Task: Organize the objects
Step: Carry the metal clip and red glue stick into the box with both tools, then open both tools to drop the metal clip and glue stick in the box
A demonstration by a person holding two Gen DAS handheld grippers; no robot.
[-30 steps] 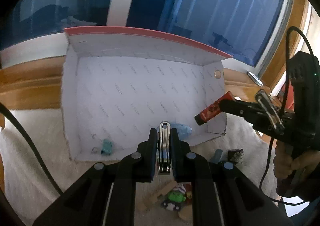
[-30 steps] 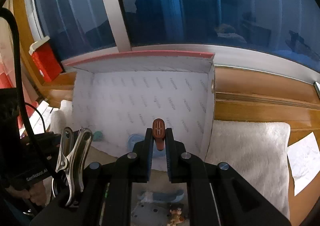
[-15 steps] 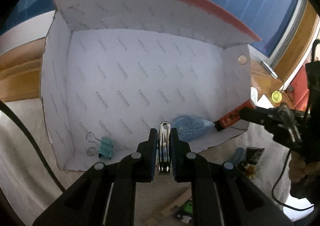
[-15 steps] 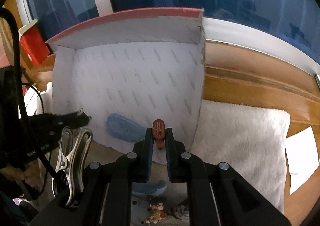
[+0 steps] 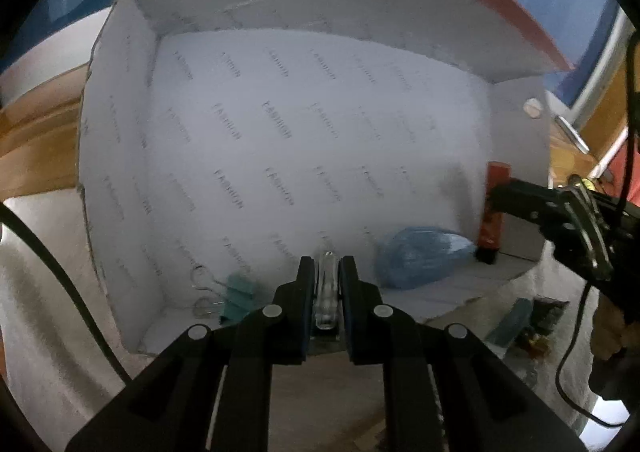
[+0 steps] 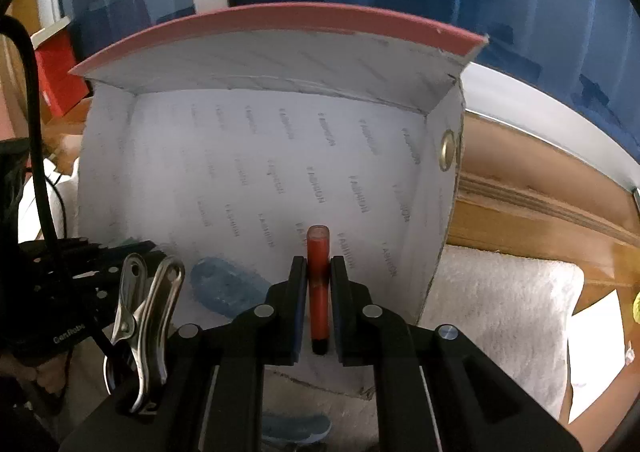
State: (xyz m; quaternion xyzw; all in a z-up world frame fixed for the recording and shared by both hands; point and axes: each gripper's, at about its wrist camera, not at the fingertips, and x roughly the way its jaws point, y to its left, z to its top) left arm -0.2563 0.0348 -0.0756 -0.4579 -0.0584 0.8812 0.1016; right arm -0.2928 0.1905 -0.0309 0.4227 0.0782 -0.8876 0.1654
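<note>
A white shoebox (image 5: 280, 112) with a red rim lies open toward me. My left gripper (image 5: 327, 268) hovers over its front edge with a clear, shiny metal clip (image 5: 328, 292) between its pads; its jaws are opening slightly, and the pads still touch the clip. Inside the box lie teal binder clips (image 5: 236, 298) at the left and a blue pouch (image 5: 420, 256) toward the right. My right gripper (image 6: 318, 264) is shut on a red tube with a black tip (image 6: 318, 252), held over the box's right front corner. The same tube (image 5: 496, 208) stands near upright in the left wrist view.
The box rests on a white towel (image 6: 500, 292) before a wooden sill (image 6: 540, 212) and a window. Small toys and a blue item (image 5: 516, 320) lie on the table in front of the box. A metal spring clamp (image 6: 144, 312) is fixed to the right gripper's side.
Both grippers have dropped lower and moved forward into the box mouth. The red tube has swung from slanted outside the right wall to near upright inside the right corner.
</note>
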